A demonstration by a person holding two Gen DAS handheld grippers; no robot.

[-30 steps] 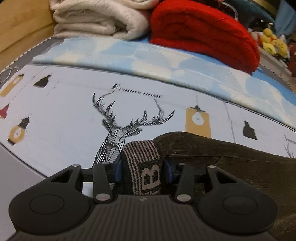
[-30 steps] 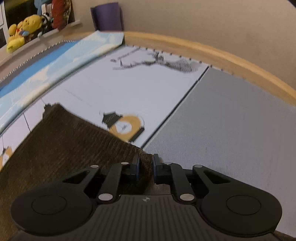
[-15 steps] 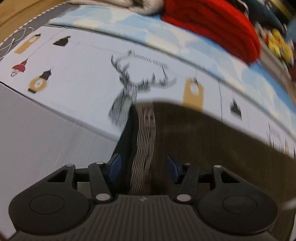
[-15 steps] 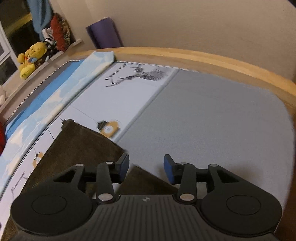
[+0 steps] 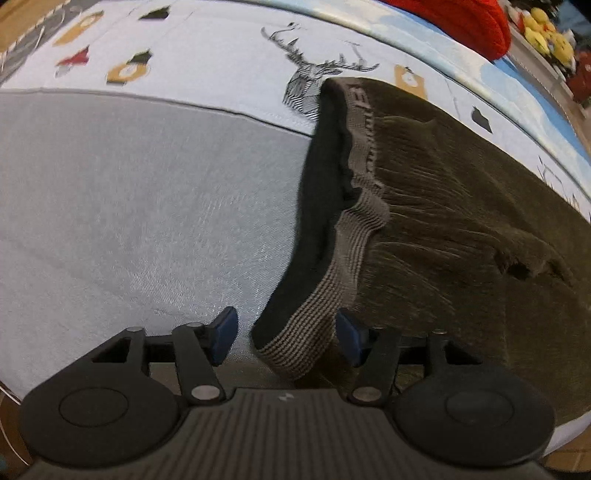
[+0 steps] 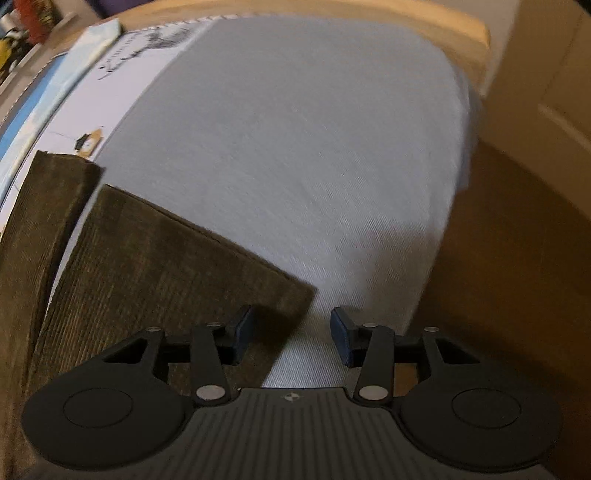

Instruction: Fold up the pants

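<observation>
Brown ribbed fabric: dark brown corduroy-like pants (image 5: 461, 206) lie spread on the bed, over the grey sheet (image 5: 129, 192) and the pale printed cover (image 5: 221, 74).
Waistband: striped grey-and-black elastic waistband (image 5: 325, 295) runs along the pants' left edge in the left wrist view, its near end lifted and curled, black lining showing.
Left gripper (image 5: 286, 338): jaws opening, already wide; the waistband end sits between them, and the blue pads stand clear of it on both sides.
Right gripper (image 6: 291, 338): jaws opening, about half apart; one corner of the nearer pant leg (image 6: 166, 280) reaches in beside the left pad, no pad pressing on it.
Leg ends: in the right wrist view two leg ends lie side by side with a narrow gap, the farther leg (image 6: 40, 206) at the left edge.
Cover print: deer drawing (image 5: 317, 74) just beyond the waistband's far end; lantern motifs scattered around.
Background: red folded blanket (image 5: 465, 18) and yellow plush toys (image 5: 546, 26) at far right of the left wrist view.
Bed surround: wooden frame (image 6: 369, 11) beyond the grey sheet.
Image quality: right wrist view blurred.
</observation>
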